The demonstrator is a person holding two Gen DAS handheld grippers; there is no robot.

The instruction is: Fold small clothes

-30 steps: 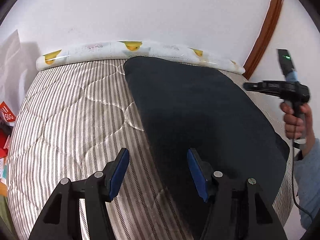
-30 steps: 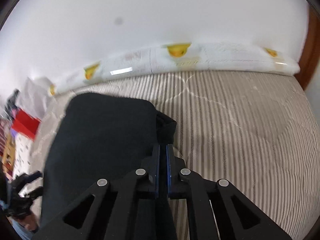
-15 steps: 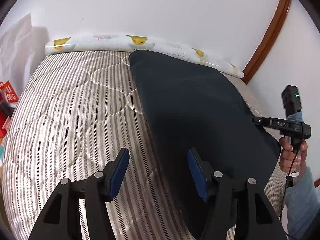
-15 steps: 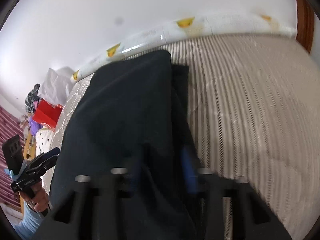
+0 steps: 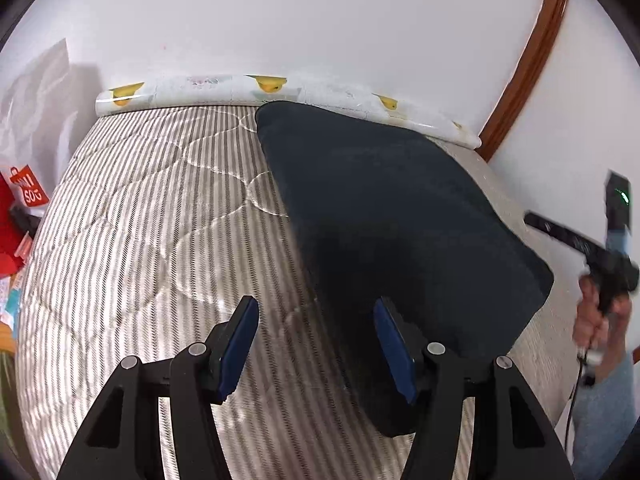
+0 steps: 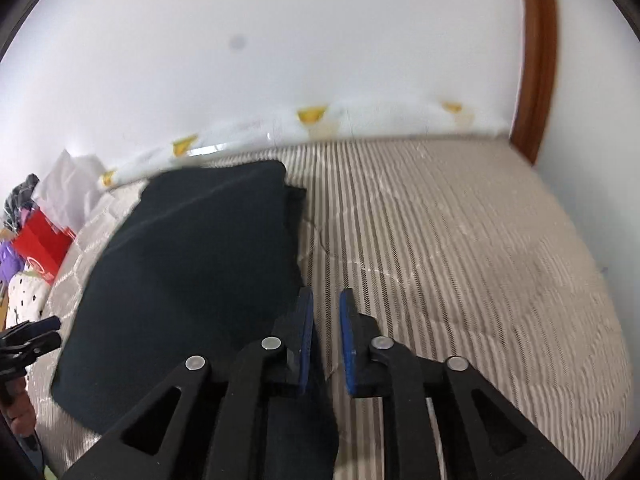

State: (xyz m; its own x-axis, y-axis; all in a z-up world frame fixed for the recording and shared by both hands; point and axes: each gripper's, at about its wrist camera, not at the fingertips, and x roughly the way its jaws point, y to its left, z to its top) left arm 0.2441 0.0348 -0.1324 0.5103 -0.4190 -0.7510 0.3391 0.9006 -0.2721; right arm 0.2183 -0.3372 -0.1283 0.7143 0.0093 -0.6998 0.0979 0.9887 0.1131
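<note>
A dark navy garment [image 5: 392,216] lies folded flat on the striped quilted mattress [image 5: 160,220]; it also shows in the right wrist view [image 6: 192,264]. My left gripper [image 5: 316,344] is wide open and empty, hovering over the garment's near left edge. My right gripper [image 6: 325,332] is open by a narrow gap with nothing between the pads, just off the garment's near right corner. The right gripper also shows at the far right of the left wrist view [image 5: 580,240], held in a hand.
A white rolled cover with yellow prints [image 5: 280,88] runs along the mattress's far edge against the white wall. A brown wooden door frame [image 6: 536,60] stands at the right. Red bags and clutter [image 6: 40,244] sit beside the bed's left side.
My right gripper was shut on the garment's edge, carried it over, then opened and let go. The garment now lies flat. My left gripper stayed open, shifting slightly.
</note>
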